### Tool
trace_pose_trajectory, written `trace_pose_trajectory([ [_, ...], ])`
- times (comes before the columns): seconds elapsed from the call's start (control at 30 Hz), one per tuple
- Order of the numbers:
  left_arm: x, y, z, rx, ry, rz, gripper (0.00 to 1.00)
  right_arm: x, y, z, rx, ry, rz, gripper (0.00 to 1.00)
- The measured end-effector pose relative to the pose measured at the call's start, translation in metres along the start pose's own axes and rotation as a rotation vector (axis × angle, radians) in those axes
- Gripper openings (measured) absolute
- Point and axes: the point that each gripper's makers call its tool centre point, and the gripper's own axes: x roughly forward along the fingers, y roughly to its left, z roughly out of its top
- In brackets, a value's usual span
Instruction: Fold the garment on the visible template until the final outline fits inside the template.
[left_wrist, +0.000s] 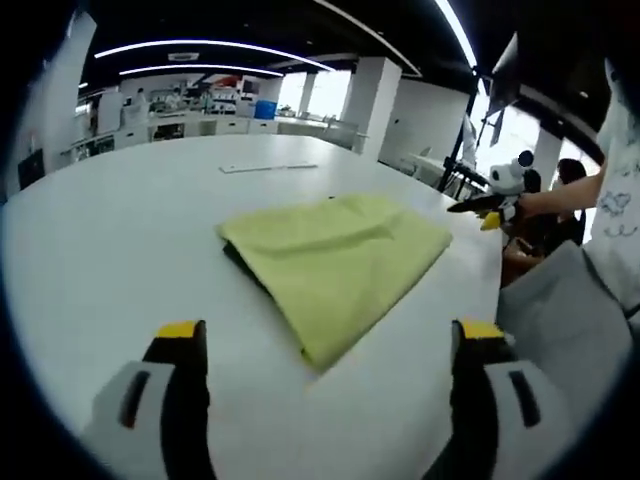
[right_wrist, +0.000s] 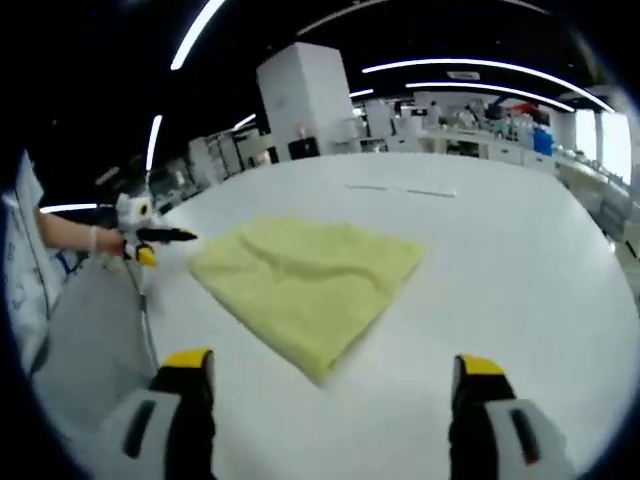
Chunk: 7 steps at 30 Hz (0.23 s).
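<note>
Both grippers (left_wrist: 325, 345) (right_wrist: 330, 375) hang open above the table (left_wrist: 120, 240).
We judge the yellow garment (left_wrist: 335, 255) folded; the template seems hidden beneath, so next we check the outline.

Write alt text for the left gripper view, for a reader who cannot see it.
A folded yellow-green garment lies on a white table, a dark edge showing under its left side. The left gripper hovers in front of it, jaws wide apart and empty. The right gripper reaches in near the table's right edge, held by a person's hand.
</note>
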Motion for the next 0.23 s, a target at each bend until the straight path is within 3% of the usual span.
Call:
trace_pose_trajectory([
  [0.23, 0.0, -0.008, 0.005, -0.007, -0.013, 0.009, 0.99, -0.004, 0.009, -0.001, 0.011, -0.013, 0.007, 0.99],
])
